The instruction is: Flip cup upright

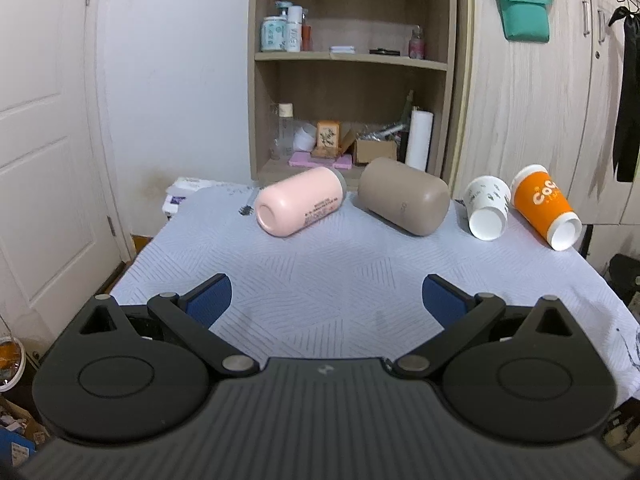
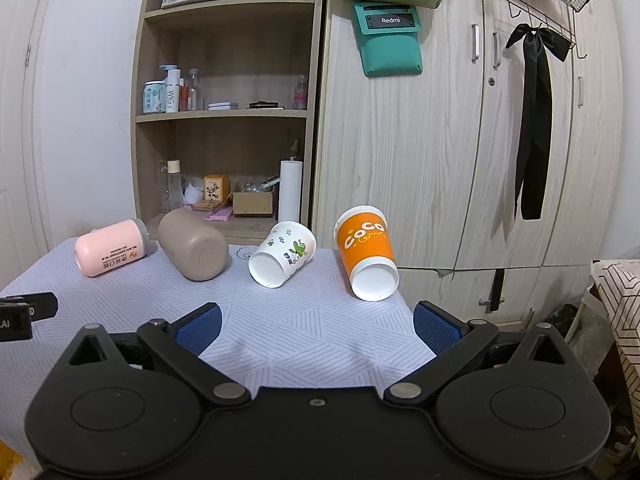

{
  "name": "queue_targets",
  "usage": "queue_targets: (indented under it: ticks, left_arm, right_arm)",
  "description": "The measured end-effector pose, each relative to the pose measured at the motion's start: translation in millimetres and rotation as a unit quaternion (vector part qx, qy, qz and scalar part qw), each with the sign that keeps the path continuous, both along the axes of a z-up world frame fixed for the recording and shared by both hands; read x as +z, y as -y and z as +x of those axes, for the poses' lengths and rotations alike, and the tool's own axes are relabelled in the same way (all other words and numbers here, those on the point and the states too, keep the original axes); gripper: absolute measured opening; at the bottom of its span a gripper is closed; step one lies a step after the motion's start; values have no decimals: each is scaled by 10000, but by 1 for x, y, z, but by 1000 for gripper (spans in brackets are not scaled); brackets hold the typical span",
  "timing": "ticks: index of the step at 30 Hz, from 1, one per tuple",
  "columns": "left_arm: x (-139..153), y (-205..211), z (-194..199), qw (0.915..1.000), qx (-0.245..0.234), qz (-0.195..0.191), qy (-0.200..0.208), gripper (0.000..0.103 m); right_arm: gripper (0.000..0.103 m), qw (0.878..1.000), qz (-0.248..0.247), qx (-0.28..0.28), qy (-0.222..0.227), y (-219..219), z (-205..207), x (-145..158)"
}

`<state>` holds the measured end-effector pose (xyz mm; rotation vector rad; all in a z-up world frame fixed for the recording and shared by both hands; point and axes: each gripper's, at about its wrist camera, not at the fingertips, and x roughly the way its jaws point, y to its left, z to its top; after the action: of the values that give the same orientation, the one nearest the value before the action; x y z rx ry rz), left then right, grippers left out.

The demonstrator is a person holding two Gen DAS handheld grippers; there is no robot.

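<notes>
Cups, four in all, lying on their sides in a row along the far part of a bench (image 1: 332,272) draped with a pale blue patterned cloth. Taking the taupe, rounded plastic tumbler (image 1: 402,196) (image 2: 193,245) as landmark: just left of it, not quite touching, a pink cylindrical tumbler with a grey cap (image 1: 300,201) (image 2: 111,247), bottom end turned toward the cameras; right of it, a white paper cup printed with green leaves (image 1: 487,207) (image 2: 282,253), narrow base facing forward; further right again, near the bench's right edge, an orange paper cup lettered "CoCo" (image 1: 545,212) (image 2: 367,252), base likewise forward and wide rim tipped up toward the back. Behind the taupe tumbler, an open wooden shelf unit (image 1: 352,60) (image 2: 228,116) holding bottles, boxes and a white paper roll. Left claw (image 1: 327,300) hovering over the near bench, in front of the taupe tumbler, blue-padded fingers (image 1: 212,298) spread wide, nothing between them. Right claw (image 2: 317,322) likewise spread wide and holding nothing, set nearer than the two paper cups, to the right of the taupe tumbler.
</notes>
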<state>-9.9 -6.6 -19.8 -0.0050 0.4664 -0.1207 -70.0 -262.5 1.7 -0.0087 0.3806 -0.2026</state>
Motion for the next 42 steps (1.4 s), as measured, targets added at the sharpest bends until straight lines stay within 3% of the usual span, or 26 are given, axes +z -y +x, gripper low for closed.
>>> queue_targets:
  ticks: [7,13,18,23,28,36,42]
  left_arm:
    - [-2,-4,3,9996,-5,-87,-255,103]
    - [10,5,5,9992,-160,69,-369,103]
    - [29,38,18,9963,-671,264,-469,103]
    - [40,84,46,9921,-1048,482,-492,103]
    - [44,129,80,9854,-1532,186,-712,102]
    - [41,190,128,9772,-1799,-343,-1078,100]
    - [40,223,159,9740,-1860,-481,-1203,88]
  right_arm:
    - [103,10000,-42,20,-65,-1,2,-2]
    - [103,9995,83,263,-146,4,7,0]
    - [103,9957,274,879,-42,27,10,11]
    - [103,9923,450,1151,73,65,21,22]
    - [103,9919,360,1210,-117,97,46,22]
    - [103,9820,1101,1446,-510,141,109,-3]
    - [103,9763,1310,1561,-728,154,150,-19]
